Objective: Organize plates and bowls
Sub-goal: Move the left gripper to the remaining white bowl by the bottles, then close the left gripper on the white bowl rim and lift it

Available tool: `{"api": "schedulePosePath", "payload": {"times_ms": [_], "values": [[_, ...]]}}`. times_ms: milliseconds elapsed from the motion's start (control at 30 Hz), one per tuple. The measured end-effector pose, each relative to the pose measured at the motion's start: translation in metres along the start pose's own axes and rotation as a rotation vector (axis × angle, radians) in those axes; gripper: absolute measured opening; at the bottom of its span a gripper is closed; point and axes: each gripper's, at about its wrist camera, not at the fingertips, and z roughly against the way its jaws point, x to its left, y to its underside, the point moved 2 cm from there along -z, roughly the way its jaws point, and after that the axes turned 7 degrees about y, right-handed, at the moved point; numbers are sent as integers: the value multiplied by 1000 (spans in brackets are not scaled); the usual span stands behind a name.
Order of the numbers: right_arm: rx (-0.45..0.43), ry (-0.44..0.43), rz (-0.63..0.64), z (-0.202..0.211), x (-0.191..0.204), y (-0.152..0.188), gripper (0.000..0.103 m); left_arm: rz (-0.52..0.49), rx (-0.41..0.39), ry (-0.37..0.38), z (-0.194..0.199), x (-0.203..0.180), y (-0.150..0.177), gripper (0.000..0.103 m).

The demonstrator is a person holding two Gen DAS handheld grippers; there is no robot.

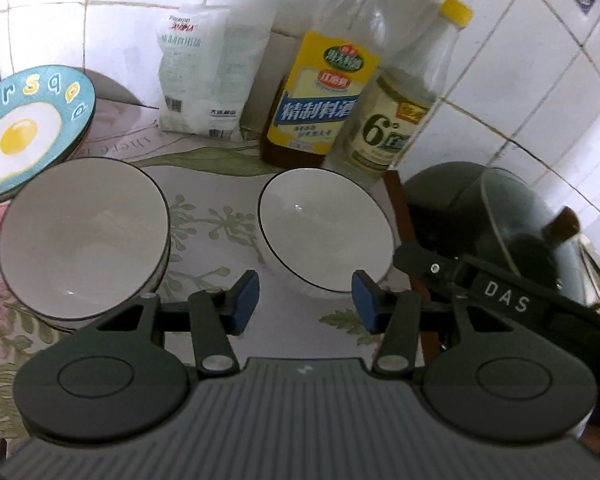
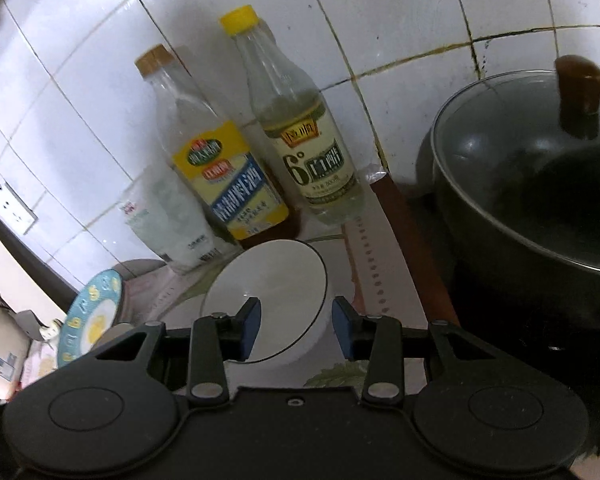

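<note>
Seen from the left wrist: two white bowls on a floral tablecloth (image 1: 204,216), the left bowl (image 1: 84,236) at centre left of the frame, apparently stacked on another, the right bowl (image 1: 326,232) at centre, well apart with bare cloth between them. Egg-print plate (image 1: 28,128) at upper left, on a stack, its lower rim just beside the left bowl's rim. Behind, along the tiled wall (image 1: 520,92): a white salt bag (image 1: 208,72), a yellow-labelled cooking wine bottle (image 1: 324,92) and a yellow-capped vinegar bottle (image 1: 404,104), the two bottles crowding the far rim of the right bowl. Cloth edge and a dark wooden strip (image 1: 400,216) just right of that bowl, then a lidded black pot (image 1: 512,216) at right. Left gripper (image 1: 305,300) low in the frame, jaws wide apart, holding nothing, blue pads (image 1: 246,300) hovering near the right bowl's near rim. Right gripper (image 1: 500,296) entering from lower right, close by the bowl's right side. From the right wrist: right gripper (image 2: 296,328) with jaws wide apart, empty, left pad overlapping the inside of the right bowl (image 2: 276,292), right pad outside its rim; contact not clear. Bottles tight behind the bowl, pot (image 2: 532,200) filling the right of the frame, plate (image 2: 90,316) at lower left.
</note>
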Motion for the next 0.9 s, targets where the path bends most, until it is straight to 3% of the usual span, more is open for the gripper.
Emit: {"api": "schedulePosePath", "payload": {"times_ms": [167,433,500,567,700,900], "values": [[40,-6,-37,-17,-9,-1,44,20,9,-42,-22,5,-1,49],[80,-3,-80,-47,-12,-3,44,110,90,-83,-50,13,-7,46],[101,4,-74,-55,-11,-1,44,146,98,-74,-54,17,-10,41],[111,12,-58,-61,-8,0,38,167,87,-75,-58,22,-13,39],[121,17,-57,-68,-4,1,26,202,115,-52,-64,28,-12,23],[107,70,-51,-63,6,4,18,181,153,-49,-61,27,-9,21]]}}
